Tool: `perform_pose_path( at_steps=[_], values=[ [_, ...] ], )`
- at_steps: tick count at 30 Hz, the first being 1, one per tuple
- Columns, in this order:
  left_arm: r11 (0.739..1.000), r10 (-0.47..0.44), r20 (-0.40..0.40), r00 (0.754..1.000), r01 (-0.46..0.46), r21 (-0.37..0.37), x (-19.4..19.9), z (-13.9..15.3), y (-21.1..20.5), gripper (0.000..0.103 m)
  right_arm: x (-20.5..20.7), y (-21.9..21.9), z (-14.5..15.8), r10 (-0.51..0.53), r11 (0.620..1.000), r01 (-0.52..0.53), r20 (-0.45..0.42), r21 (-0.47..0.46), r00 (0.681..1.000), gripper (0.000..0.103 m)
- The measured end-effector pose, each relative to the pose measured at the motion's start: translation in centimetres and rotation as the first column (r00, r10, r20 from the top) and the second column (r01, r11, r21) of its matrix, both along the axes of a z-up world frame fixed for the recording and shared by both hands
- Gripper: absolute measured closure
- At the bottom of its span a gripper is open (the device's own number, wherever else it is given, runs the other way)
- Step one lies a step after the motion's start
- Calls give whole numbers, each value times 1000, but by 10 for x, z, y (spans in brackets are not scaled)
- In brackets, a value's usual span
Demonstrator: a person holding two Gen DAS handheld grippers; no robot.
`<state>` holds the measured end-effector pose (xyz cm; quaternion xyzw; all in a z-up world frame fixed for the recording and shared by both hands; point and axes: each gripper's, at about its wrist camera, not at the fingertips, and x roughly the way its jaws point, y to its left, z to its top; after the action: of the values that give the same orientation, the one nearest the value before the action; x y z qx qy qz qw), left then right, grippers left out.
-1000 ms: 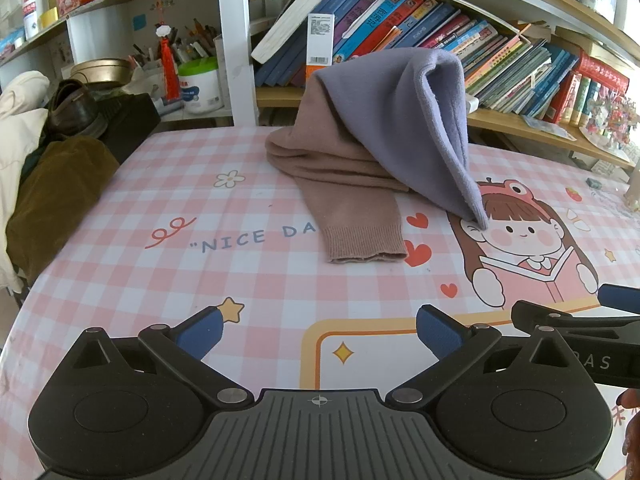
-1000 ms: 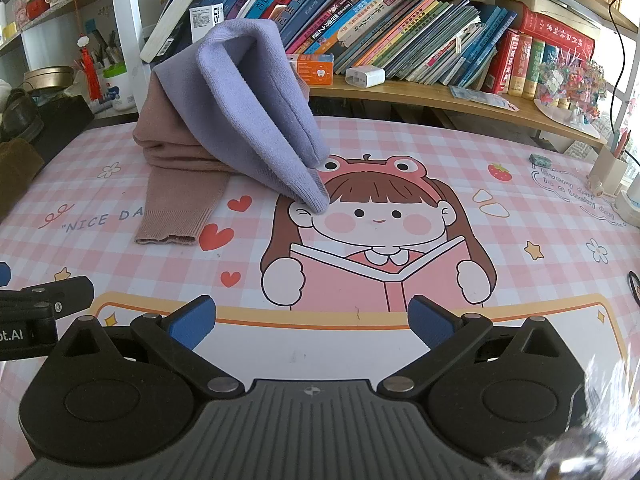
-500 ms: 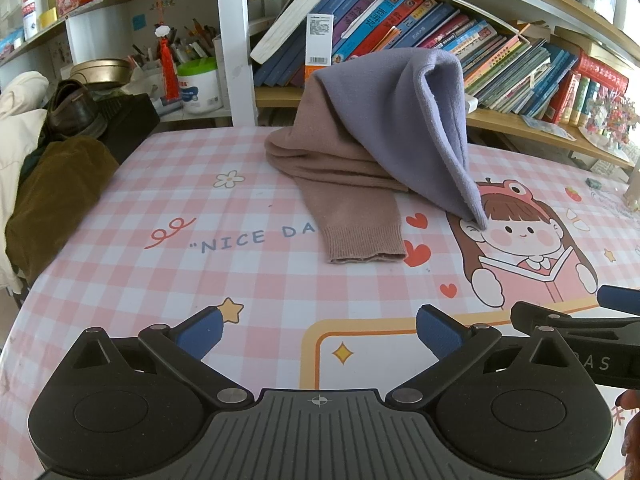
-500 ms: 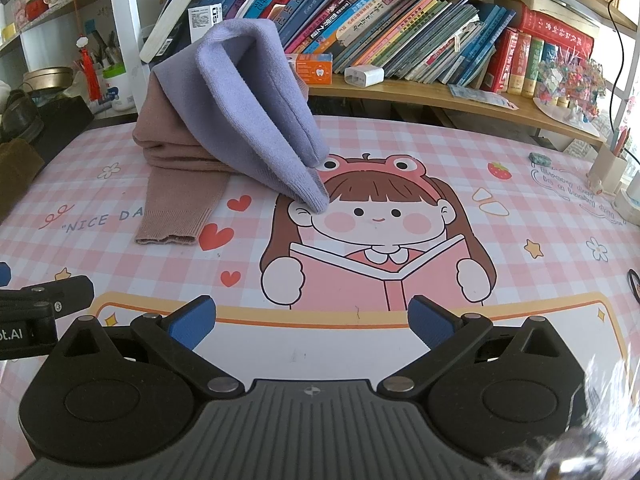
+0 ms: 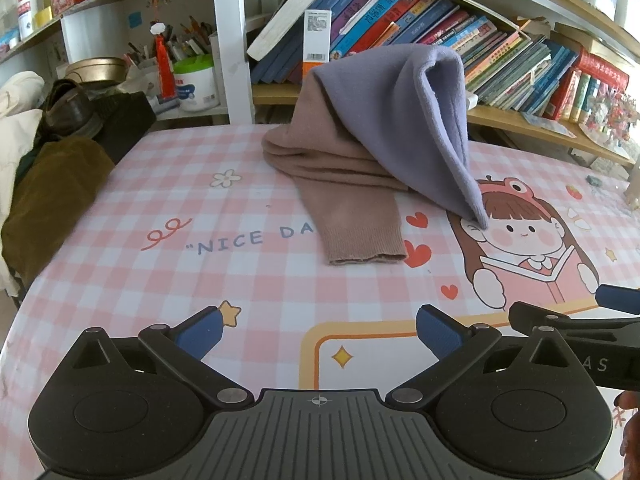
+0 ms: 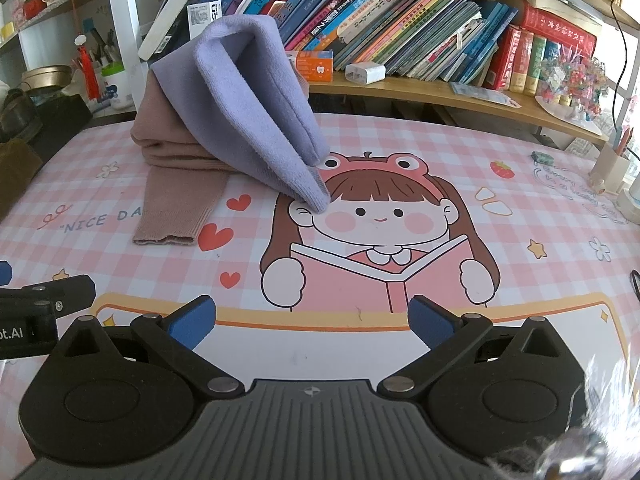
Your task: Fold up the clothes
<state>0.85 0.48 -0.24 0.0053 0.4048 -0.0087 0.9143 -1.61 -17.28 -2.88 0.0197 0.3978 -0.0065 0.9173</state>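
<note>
A mauve-brown knit garment [image 5: 344, 184] lies folded at the back of the table, one sleeve stretched toward me with its ribbed cuff [image 5: 366, 254] flat. A lavender garment [image 5: 420, 120] is draped over it, standing up in a tent-like fold. Both also show in the right wrist view, the brown one [image 6: 176, 184] and the lavender one [image 6: 256, 120]. My left gripper [image 5: 318, 332] is open and empty, low over the table's near edge. My right gripper [image 6: 310, 320] is open and empty beside it, and its finger shows in the left wrist view [image 5: 560, 320].
The table wears a pink checked cloth [image 5: 160, 200] with a cartoon girl [image 6: 380, 240]. A bookshelf full of books [image 6: 400, 40] stands right behind the clothes. Dark and cream clothing and a shoe [image 5: 60, 112] are piled at the table's left side.
</note>
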Motion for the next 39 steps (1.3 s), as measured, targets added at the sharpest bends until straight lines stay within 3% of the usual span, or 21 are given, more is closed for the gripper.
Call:
perform_pose_path(
  at_steps=[12,22,30,39],
  values=[
    [1000,-15,-6,1000,15,13,5,-2,-3,0,5,-8,-5,-17,998,19,-23,52,1000,0],
    [999,-23,60,998,20,46,13,1,-1,0,14,-21,-9,-60,994,63,-41,91,997,0],
    [998,-60,206,977,54,33,22,14,0,0,30,-40,-1,-89,968,92,-24,233,996,0],
    [996,-84,210,974,80,28,44,20,-3,0,60,-64,19,-127,868,95,32,487,991,1]
  ],
)
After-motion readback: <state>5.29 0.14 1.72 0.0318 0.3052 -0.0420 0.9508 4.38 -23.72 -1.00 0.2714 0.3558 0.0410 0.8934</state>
